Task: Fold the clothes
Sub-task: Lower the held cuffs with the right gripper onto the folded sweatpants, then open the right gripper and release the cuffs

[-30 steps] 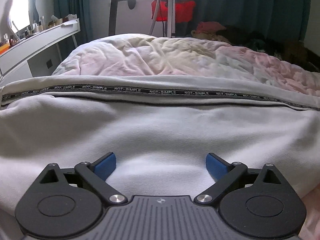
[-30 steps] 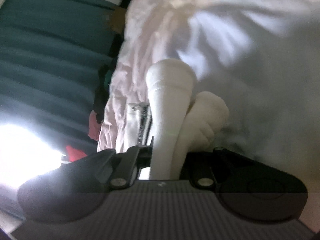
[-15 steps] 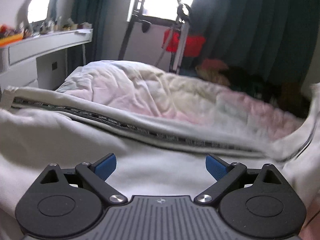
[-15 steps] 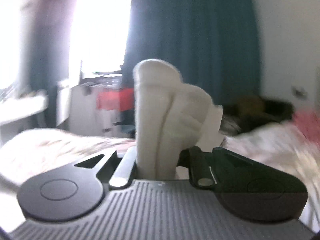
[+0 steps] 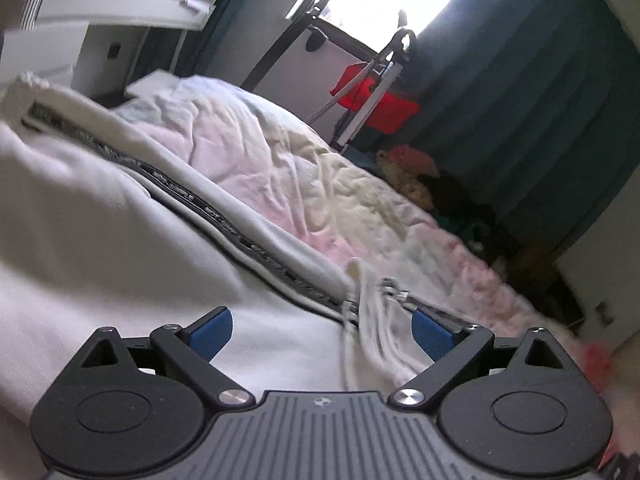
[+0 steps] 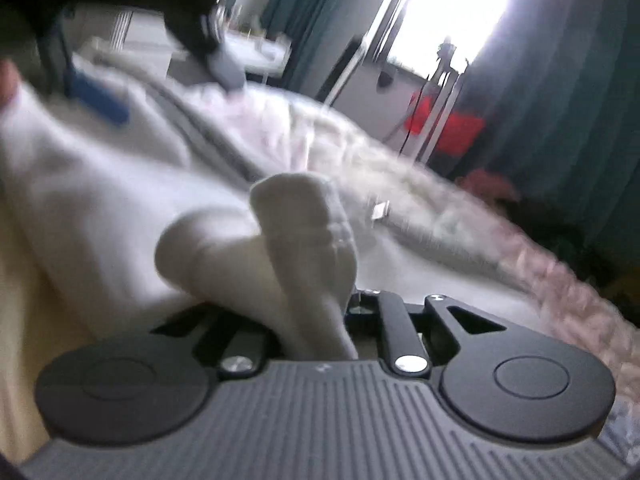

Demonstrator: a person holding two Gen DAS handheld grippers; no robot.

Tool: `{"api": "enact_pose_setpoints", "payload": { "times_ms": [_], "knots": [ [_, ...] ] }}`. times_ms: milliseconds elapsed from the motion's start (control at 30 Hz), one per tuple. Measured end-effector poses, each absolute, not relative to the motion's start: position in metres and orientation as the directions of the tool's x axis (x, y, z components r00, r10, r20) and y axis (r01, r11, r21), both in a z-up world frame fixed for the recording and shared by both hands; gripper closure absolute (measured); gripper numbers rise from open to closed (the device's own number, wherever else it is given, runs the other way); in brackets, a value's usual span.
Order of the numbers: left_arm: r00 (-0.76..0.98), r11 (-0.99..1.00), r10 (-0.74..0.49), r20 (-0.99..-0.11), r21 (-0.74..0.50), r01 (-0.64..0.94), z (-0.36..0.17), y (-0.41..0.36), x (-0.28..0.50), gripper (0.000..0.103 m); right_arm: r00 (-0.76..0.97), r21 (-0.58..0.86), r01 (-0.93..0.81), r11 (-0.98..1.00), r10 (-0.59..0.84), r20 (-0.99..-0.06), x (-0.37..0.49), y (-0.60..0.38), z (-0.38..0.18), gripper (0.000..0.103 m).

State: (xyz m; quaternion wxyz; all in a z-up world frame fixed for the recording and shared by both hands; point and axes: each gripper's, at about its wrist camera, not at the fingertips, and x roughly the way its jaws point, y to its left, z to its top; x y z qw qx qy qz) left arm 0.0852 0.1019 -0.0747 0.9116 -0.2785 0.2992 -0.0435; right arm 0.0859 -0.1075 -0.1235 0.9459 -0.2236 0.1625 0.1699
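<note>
A white zip-up garment (image 5: 100,240) with a black lettered tape (image 5: 224,220) along its opening lies spread over the bed. My left gripper (image 5: 322,330) hovers low over it, open, its blue pads (image 5: 210,332) wide apart. A bunched fold of the garment (image 5: 374,320) rises just inside the right pad. My right gripper (image 6: 312,316) is shut on a thick wad of the white fabric (image 6: 304,240), which hides its fingertips. The left gripper (image 6: 100,96) shows blurred in the right wrist view's upper left.
A crumpled pink and cream quilt (image 5: 320,168) covers the bed beyond the garment. A white desk (image 5: 120,4) stands at the left. A stand with a red bag (image 5: 380,100), a bright window and dark teal curtains (image 5: 520,100) are behind. Clothes are heaped at the far side (image 5: 420,176).
The right gripper has swung around with its wad of fabric and come in low over the garment near the left gripper. The left view has tilted; a fold now rises by its right pad.
</note>
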Motion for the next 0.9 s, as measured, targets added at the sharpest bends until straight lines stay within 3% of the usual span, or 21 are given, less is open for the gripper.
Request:
{"api": "enact_pose_setpoints", "payload": {
  "times_ms": [100, 200, 267, 333, 433, 600, 700, 800, 900],
  "knots": [
    [0.821, 0.824, -0.27, -0.504, -0.562, -0.074, -0.075, 0.107, 0.088, 0.005, 0.887, -0.339, -0.407, 0.848, 0.28, -0.367, 0.087, -0.094, -0.112, 0.088],
    [0.809, 0.838, -0.262, -0.526, -0.54, -0.079, -0.08, 0.106, 0.091, 0.005, 0.84, -0.225, -0.411, 0.883, 0.272, -0.469, 0.1, -0.092, -0.115, 0.086],
    [0.798, 0.843, -0.266, -0.541, -0.533, -0.08, -0.084, 0.105, 0.091, 0.005, 0.792, -0.101, -0.418, 0.903, 0.307, -0.528, 0.101, -0.106, -0.11, 0.078],
    [0.787, 0.844, -0.277, -0.551, -0.531, -0.074, -0.087, 0.101, 0.091, 0.005, 0.739, 0.005, -0.438, 0.899, 0.364, -0.568, 0.1, -0.118, -0.104, 0.056],
    [0.77, 0.847, -0.294, -0.566, -0.528, -0.065, -0.093, 0.096, 0.091, 0.005, 0.677, 0.152, -0.445, 0.883, 0.443, -0.588, 0.085, -0.135, -0.09, 0.032],
    [0.741, 0.851, -0.321, -0.591, -0.523, -0.049, -0.102, 0.087, 0.091, 0.005, 0.651, 0.378, -0.355, 0.855, 0.516, -0.557, 0.066, -0.175, -0.062, 0.028],
    [0.736, 0.864, -0.325, -0.594, -0.504, -0.025, -0.106, 0.079, 0.091, 0.004, 0.723, 0.436, -0.184, 0.881, 0.421, -0.548, 0.059, -0.21, -0.057, 0.028],
    [0.739, 0.879, -0.33, -0.587, -0.477, 0.014, -0.109, 0.07, 0.091, 0.004, 0.815, 0.432, -0.071, 0.899, 0.302, -0.494, 0.054, -0.237, -0.054, 0.028],
    [0.739, 0.909, -0.315, -0.595, -0.413, 0.054, -0.111, 0.057, 0.094, 0.004, 0.87, 0.336, -0.002, 0.942, 0.167, -0.464, 0.058, -0.246, -0.06, 0.028]
  ]
}}
